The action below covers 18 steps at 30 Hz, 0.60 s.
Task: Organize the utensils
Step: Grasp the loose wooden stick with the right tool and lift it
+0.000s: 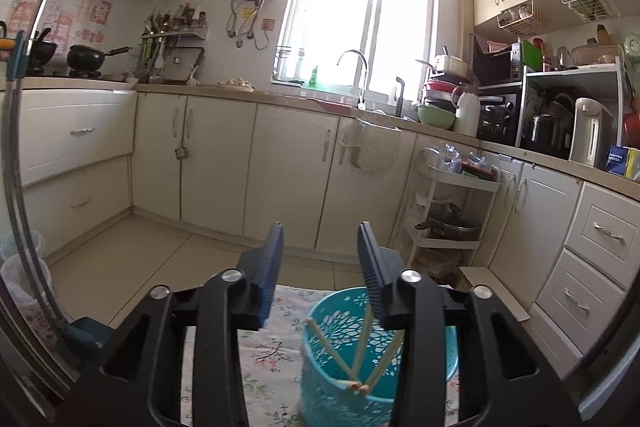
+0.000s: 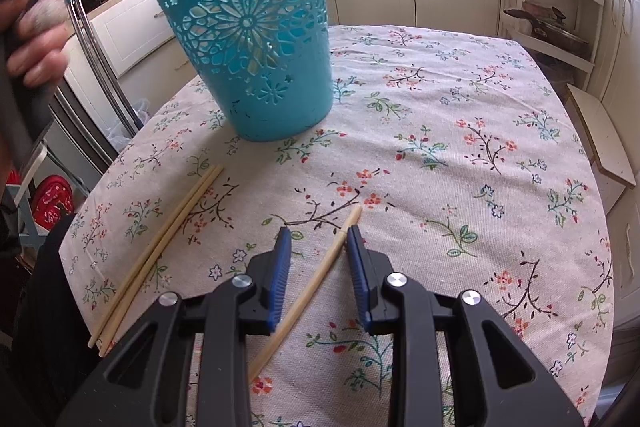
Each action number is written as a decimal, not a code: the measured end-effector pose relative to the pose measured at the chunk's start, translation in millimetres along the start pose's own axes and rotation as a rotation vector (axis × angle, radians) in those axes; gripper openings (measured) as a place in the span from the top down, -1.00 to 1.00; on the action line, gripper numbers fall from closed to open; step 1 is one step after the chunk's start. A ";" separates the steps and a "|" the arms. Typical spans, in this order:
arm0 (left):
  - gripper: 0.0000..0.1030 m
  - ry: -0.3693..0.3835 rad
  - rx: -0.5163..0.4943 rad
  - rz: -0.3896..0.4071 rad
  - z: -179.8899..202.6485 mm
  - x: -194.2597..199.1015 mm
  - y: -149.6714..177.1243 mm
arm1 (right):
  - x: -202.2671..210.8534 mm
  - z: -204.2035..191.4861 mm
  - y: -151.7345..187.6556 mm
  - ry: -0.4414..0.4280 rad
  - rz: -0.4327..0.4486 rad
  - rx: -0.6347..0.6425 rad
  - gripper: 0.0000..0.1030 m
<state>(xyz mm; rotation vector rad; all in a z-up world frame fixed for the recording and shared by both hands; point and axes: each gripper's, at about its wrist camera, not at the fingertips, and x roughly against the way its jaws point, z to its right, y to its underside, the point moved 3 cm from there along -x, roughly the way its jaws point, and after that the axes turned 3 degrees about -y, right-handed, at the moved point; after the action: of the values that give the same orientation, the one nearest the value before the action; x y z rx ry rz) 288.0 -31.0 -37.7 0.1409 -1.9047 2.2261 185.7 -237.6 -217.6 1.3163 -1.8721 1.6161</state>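
From the right wrist camera, the right gripper (image 2: 316, 231) hung low over the flowered tablecloth (image 2: 460, 131), its blue fingers (image 2: 283, 259) spread wide with a single chopstick (image 2: 308, 291) lying loose on the cloth between them. The stick slanted across the gap, its far end close beside the right-hand finger; whether it touched that finger I could not tell, and nothing was gripped. To the left lay a pair of chopsticks (image 2: 160, 247) side by side on the cloth. Farther on stood the teal cut-out holder (image 2: 248, 27), upright near the table's far-left edge. A hand (image 2: 38, 31) showed blurred at the left margin.

Only the left wrist camera looked down into things. There the left gripper (image 1: 320, 239) was held above the table with its fingers (image 1: 270, 259) wide apart and empty, and just below it was the holder (image 1: 344, 367) with several chopsticks (image 1: 360, 351) already leaning inside, their ends gathered at the bottom. Beyond were the cream cabinets (image 1: 288, 163), a white trolley (image 1: 452, 211), the sink tap (image 1: 354, 67) and the bright window (image 1: 360, 15).
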 end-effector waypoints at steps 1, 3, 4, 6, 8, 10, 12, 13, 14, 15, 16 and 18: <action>0.05 -0.024 0.003 0.009 -11.1 11.0 1.7 | 0.5 0.7 0.4 -0.005 0.001 -0.007 0.44; -0.09 -0.060 0.011 0.008 -30.4 24.6 6.1 | 1.9 2.2 1.3 -0.007 0.002 -0.015 0.44; -0.15 -0.080 0.017 -0.007 -41.5 29.6 12.4 | 2.8 1.3 2.3 -0.002 0.003 -0.019 0.43; -0.21 -0.117 0.032 -0.069 -62.8 32.5 31.2 | 4.5 0.1 4.7 0.004 0.008 -0.038 0.41; -0.26 -0.149 0.041 -0.136 -77.5 29.7 53.1 | 5.0 -1.8 4.5 0.013 0.004 -0.053 0.40; -0.29 -0.176 0.047 -0.219 -88.4 22.5 78.9 | 2.8 -3.6 1.6 0.034 -0.005 -0.055 0.40; -0.36 -0.181 0.048 -0.285 -93.2 15.4 97.2 | 0.9 -6.1 0.3 0.058 -0.010 -0.047 0.40; -0.37 -0.186 0.041 -0.317 -94.1 11.9 106.5 | -0.3 -8.5 -0.2 0.073 -0.014 -0.033 0.40; -0.41 -0.186 0.035 -0.336 -94.4 9.1 112.9 | -1.5 -12.2 -0.2 0.091 -0.020 -0.005 0.41; -0.46 -0.181 0.028 -0.358 -93.6 5.4 119.0 | -2.6 -16.7 0.5 0.102 -0.029 0.035 0.49; -0.48 -0.173 0.019 -0.383 -92.0 2.1 126.6 | -3.2 -20.3 0.9 0.100 -0.041 0.077 0.65; -0.52 -0.168 0.002 -0.417 -88.2 -5.0 137.2 | -3.2 -25.9 1.6 0.082 -0.068 0.142 0.74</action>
<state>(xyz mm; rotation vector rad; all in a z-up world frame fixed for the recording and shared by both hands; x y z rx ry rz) 268.3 35.6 -185.3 0.6779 -1.7514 1.9833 178.2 -213.0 -213.3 1.3337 -1.6738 1.7674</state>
